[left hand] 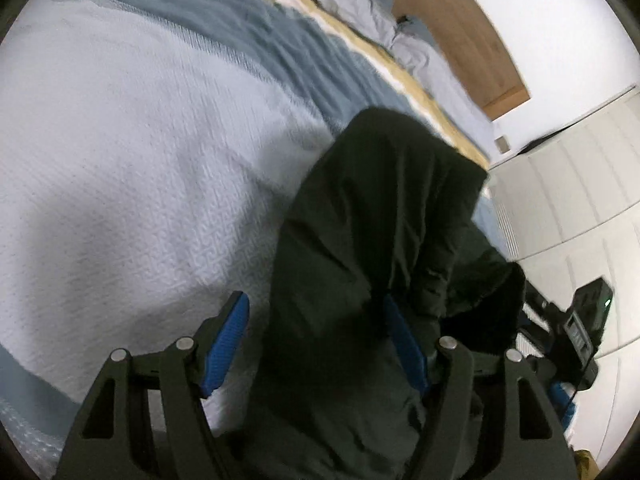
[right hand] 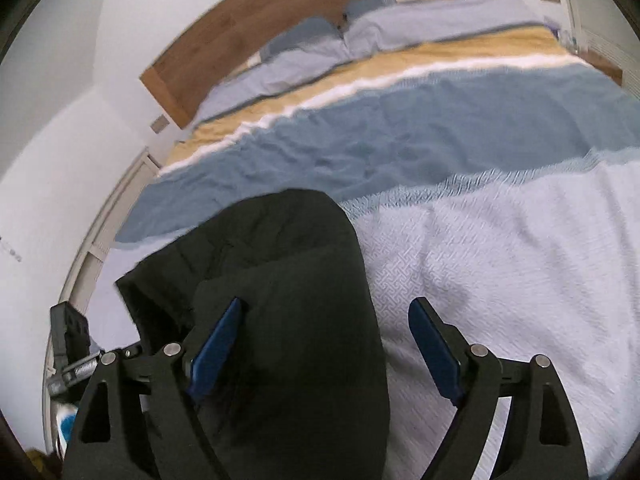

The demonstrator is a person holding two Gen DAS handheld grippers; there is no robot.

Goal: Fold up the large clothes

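A dark green padded garment (left hand: 360, 240) lies bunched on the bed's white textured cover (left hand: 120, 160). My left gripper (left hand: 316, 332) is open, its blue pads wide apart with the garment's cloth lying between them. In the right wrist view the same garment (right hand: 288, 280) lies between the blue pads of my right gripper (right hand: 326, 332), which is open too. The cloth touches the left pad there; the right pad is over bare white cover (right hand: 500, 280). Both grippers are low over the bed, close to each other.
The bed has a blue band (right hand: 400, 132), a yellow band (right hand: 360, 68), pale pillows (right hand: 400, 24) and a wooden headboard (right hand: 280, 8). White wardrobe doors (left hand: 580, 200) stand beside the bed. The other gripper's body (left hand: 576, 328) shows at the right edge.
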